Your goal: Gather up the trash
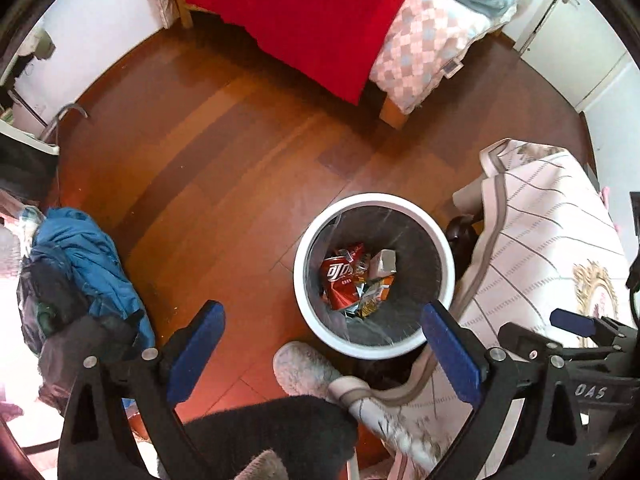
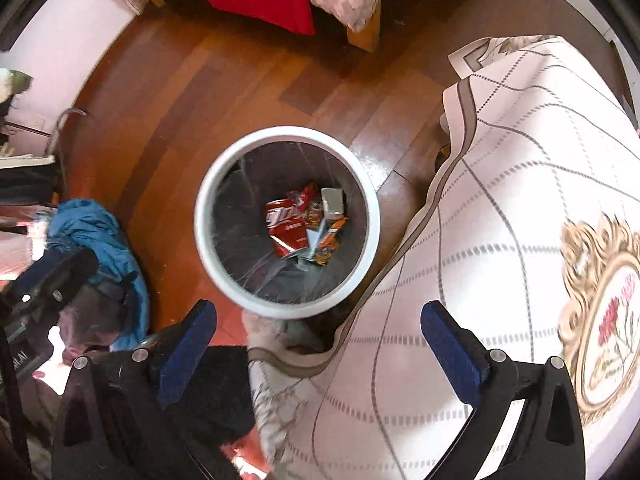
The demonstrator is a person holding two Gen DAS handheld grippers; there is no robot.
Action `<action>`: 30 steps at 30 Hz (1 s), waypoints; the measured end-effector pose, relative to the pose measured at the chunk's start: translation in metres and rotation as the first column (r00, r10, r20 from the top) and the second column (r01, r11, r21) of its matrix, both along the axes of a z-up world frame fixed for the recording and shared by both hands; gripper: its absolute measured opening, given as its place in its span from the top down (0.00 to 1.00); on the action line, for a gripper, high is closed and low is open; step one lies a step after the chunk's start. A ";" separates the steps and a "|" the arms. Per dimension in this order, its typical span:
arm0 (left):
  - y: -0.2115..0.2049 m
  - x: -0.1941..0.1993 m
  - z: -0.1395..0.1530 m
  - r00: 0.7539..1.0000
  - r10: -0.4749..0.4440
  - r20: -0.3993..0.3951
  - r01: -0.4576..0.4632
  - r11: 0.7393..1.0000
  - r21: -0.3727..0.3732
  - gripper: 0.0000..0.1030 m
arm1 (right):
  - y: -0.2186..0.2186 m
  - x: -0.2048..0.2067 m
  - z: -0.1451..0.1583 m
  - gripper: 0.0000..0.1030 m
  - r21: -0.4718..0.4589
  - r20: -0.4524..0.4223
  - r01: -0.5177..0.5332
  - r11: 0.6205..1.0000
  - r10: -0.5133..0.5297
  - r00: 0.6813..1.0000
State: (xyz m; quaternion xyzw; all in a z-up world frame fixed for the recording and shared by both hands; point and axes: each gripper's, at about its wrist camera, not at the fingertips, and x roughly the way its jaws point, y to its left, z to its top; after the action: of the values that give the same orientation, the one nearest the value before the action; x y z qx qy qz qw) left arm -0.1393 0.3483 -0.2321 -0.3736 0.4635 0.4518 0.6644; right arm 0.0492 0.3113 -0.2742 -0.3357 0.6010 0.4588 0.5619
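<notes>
Blue clothing (image 2: pixel 100 236) lies heaped on the wooden floor (image 2: pixel 168 92) at nine o'clock. Toward centre stands a white round trash bin (image 2: pixel 208 248) with a dark liner, holding a crushed red can (image 2: pixel 286 228), a small grey box (image 2: pixel 333 202) and orange wrappers (image 2: pixel 330 240) (all at the bottom). At three o'clock hangs a checked tablecloth (image 2: pixel 500 200). Both claws hover above, fingers spread wide with nothing between them: left gripper (image 1: pixel 324 354), right gripper (image 2: pixel 318 352).
</notes>
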 end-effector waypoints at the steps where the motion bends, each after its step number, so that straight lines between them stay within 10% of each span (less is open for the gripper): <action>1: -0.005 -0.002 0.008 1.000 0.000 0.004 0.000 1.000 0.010 0.03 | -0.008 0.000 0.011 0.00 0.023 -0.011 0.003 1.000 -0.003 1.000; 17: -0.075 -0.018 0.149 0.988 -0.089 0.125 0.068 0.984 0.163 0.03 | -0.097 -0.010 0.182 0.00 0.300 -0.089 -0.043 0.953 0.073 0.993; 30: -0.116 -0.036 0.209 0.971 -0.128 0.203 0.083 0.973 0.214 0.03 | -0.136 -0.024 0.262 0.00 0.403 -0.115 -0.080 0.912 0.137 0.984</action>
State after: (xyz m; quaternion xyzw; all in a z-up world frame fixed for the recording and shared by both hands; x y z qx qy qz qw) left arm -0.1751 0.2324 -0.0227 -0.3252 0.3593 0.4175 0.7686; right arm 0.0252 0.1748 -0.0120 -0.2144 0.5140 0.6241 0.5480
